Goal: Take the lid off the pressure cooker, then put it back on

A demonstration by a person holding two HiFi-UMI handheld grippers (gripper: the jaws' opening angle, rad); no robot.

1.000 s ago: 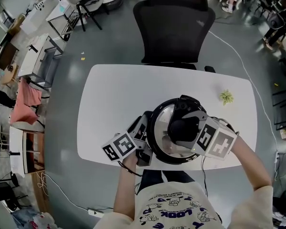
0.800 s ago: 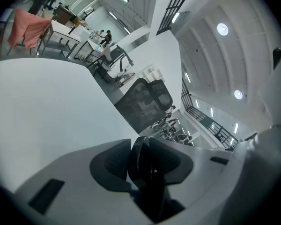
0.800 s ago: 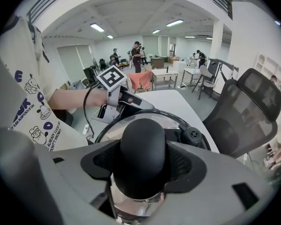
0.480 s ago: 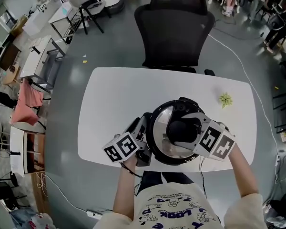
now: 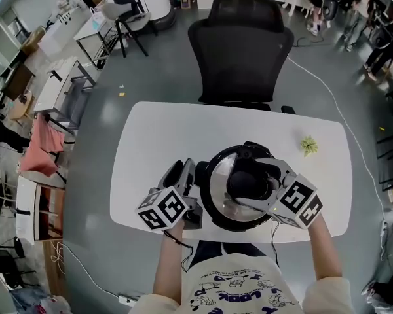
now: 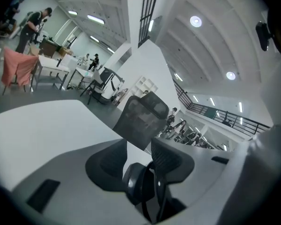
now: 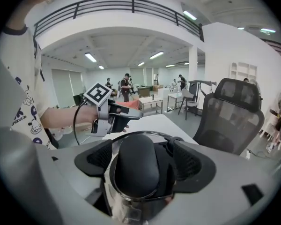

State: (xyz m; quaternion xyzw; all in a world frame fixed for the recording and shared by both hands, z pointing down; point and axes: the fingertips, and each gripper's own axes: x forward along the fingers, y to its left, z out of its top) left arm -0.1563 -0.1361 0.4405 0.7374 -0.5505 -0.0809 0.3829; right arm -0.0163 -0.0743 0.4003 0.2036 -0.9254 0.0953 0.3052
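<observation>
A round pressure cooker (image 5: 217, 220) with a black rim stands on the rounded white table (image 5: 157, 136), close to the edge nearest the person, and its glass lid (image 5: 224, 203) sits on top. The right gripper (image 5: 259, 185) reaches over the lid from the cooker's right. Its jaws have just been opening and stand apart on either side of the lid's black domed knob (image 7: 136, 168) — a gap shows at each pad. The left gripper (image 5: 181, 174) is just beside the cooker's left side. Its jaws have also just been opening, and a dark rounded part that I cannot identify sits low between them. A small green sprig-like object (image 5: 308, 145) lies to the cooker's far right, and a black mesh office chair (image 5: 239, 51) stands beyond the cooker.
</observation>
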